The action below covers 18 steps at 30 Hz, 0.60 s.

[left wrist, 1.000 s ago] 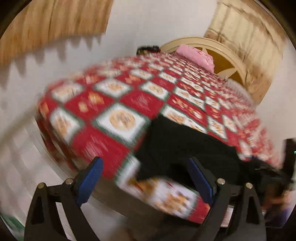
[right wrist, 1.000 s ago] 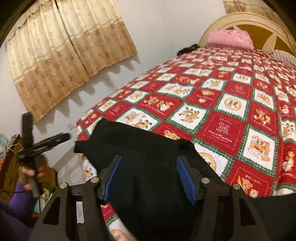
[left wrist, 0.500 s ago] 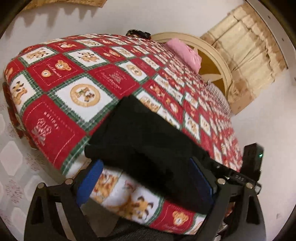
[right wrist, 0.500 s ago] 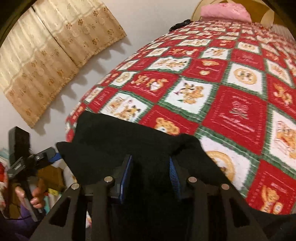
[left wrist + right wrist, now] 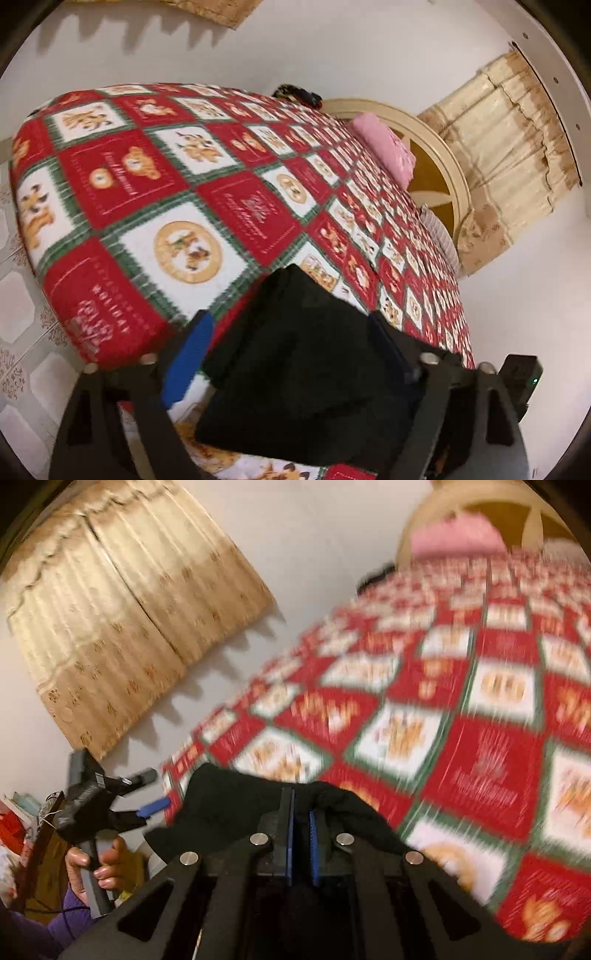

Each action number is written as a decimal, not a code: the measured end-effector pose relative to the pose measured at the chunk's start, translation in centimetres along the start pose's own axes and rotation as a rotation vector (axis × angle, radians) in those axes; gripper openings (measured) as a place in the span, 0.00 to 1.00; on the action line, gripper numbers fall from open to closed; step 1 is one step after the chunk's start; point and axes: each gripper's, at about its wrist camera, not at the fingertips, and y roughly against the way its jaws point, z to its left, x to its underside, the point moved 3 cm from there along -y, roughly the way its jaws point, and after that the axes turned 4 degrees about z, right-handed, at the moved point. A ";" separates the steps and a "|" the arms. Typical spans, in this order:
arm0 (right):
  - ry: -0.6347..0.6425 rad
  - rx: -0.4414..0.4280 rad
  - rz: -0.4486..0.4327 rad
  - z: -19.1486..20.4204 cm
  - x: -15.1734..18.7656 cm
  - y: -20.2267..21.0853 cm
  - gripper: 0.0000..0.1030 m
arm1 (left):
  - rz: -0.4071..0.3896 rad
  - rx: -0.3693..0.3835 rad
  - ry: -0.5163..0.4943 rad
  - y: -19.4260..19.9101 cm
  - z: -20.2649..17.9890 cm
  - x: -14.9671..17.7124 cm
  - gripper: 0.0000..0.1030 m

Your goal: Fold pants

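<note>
The left hand-held gripper (image 5: 291,363) stands wide at the bed's (image 5: 122,206) near edge; its jaws have just been closing, the black pants (image 5: 306,369) lying between them unpinched. To the right, the right hand-held gripper (image 5: 302,825) has just closed, clamped on a fold of the pants (image 5: 229,805).

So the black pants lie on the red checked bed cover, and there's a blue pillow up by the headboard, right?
Nearly. The pillow by the headboard is pink, not blue, as the left wrist view shows clearly. The rest holds: the black pants lie on the red checked bed cover.
</note>
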 end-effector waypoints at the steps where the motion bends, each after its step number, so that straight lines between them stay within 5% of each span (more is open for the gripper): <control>1: 0.013 0.030 -0.010 0.0 -0.2 0.3 0.06 | -0.008 -0.001 -0.012 0.2 -0.2 0.0 0.81; 7: 0.103 0.236 0.062 -1.5 1.2 -2.4 0.06 | -0.020 -0.063 -0.091 2.2 0.0 1.6 0.81; 13: 0.026 0.181 0.078 -3.2 1.5 -2.7 0.06 | 0.129 0.069 0.009 0.3 0.9 4.0 0.81; 18: 0.058 0.196 0.079 -2.5 1.9 -2.7 0.06 | 0.117 0.130 0.047 1.8 -0.5 4.9 0.81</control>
